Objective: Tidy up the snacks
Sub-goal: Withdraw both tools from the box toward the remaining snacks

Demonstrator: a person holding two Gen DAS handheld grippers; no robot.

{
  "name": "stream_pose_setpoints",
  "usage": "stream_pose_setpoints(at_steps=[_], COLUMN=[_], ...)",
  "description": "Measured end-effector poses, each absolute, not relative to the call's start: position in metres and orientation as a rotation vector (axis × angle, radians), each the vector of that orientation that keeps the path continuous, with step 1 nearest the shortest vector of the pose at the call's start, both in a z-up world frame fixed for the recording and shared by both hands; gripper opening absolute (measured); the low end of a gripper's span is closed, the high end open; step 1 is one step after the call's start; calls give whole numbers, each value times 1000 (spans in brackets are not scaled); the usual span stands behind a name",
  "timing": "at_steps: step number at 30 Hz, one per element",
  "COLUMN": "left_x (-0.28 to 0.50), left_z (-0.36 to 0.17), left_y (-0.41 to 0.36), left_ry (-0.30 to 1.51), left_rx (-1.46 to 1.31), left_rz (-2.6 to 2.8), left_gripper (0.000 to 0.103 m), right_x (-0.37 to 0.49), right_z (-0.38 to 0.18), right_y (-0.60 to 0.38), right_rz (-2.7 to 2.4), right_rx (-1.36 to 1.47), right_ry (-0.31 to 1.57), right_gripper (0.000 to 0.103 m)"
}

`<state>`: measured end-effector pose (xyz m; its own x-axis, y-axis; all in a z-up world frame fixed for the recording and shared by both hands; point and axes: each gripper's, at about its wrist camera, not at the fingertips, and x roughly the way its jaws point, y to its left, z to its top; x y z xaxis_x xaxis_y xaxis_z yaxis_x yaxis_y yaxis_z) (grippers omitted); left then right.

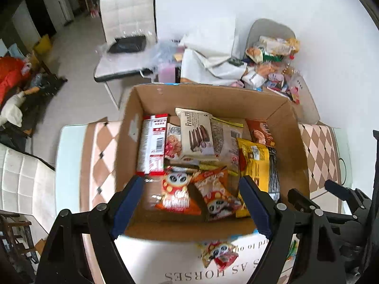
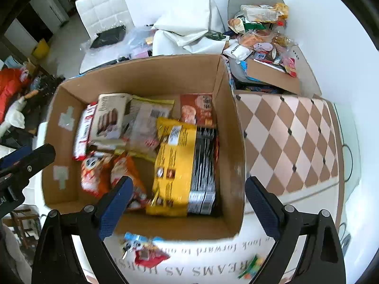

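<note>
An open cardboard box (image 1: 132, 127) (image 2: 227, 123) stands on the table and holds several snack packs: a Franzzi biscuit pack (image 1: 197, 135), a red and white pack (image 1: 154, 144), orange panda packs (image 1: 176, 193) and a yellow and black bag (image 1: 259, 165) (image 2: 184, 165). My left gripper (image 1: 191, 203) is open and empty above the box's near side. My right gripper (image 2: 189, 210) is open and empty above the box's near right corner. A small panda snack pack (image 1: 219, 252) (image 2: 144, 250) lies on the table in front of the box. A small green packet (image 2: 251, 266) lies further right.
A pile of more snacks (image 1: 272, 64) (image 2: 260, 35) sits behind the box on the right. White bags (image 1: 208, 54) and white chairs (image 1: 128, 11) stand behind. The table has a checked cloth (image 2: 291, 137) and a white printed mat (image 2: 213, 255).
</note>
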<state>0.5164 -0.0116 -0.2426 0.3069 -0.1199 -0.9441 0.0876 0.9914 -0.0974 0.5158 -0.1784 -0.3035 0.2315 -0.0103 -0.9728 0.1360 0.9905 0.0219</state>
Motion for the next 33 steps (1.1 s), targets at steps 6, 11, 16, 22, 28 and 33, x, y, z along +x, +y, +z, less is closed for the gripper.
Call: stream_pose_setpoints(at_steps=[6,11,16,22,28,33], left_x=[468,429,396,365,343,327], left_z=[-217,-190,-163,-143,-137,-165], left_y=[-8,-2,0,0,1,5], left_ry=[1191,1131,1069,1031,1047,1176], left_rx=[-31,-39,-34,-4,-26,-50], left_rz=[-129,-119,-116,-116,-121,-101], left_gripper=[83,83,83,83,83,83], right_x=[468,432,398,361,340,316], right_z=[-266,-227,-198,-166,-155,-186], right_y=[-169,-167,-165,-161,-162,-185], right_rz=[-113,-116,-105,-77,-46,13], right_rx=[73,63,70,68,104,244], right_ry=[1232,1137,1076,1014,1020,1152], right_gripper=[97,97,97,98,101,101])
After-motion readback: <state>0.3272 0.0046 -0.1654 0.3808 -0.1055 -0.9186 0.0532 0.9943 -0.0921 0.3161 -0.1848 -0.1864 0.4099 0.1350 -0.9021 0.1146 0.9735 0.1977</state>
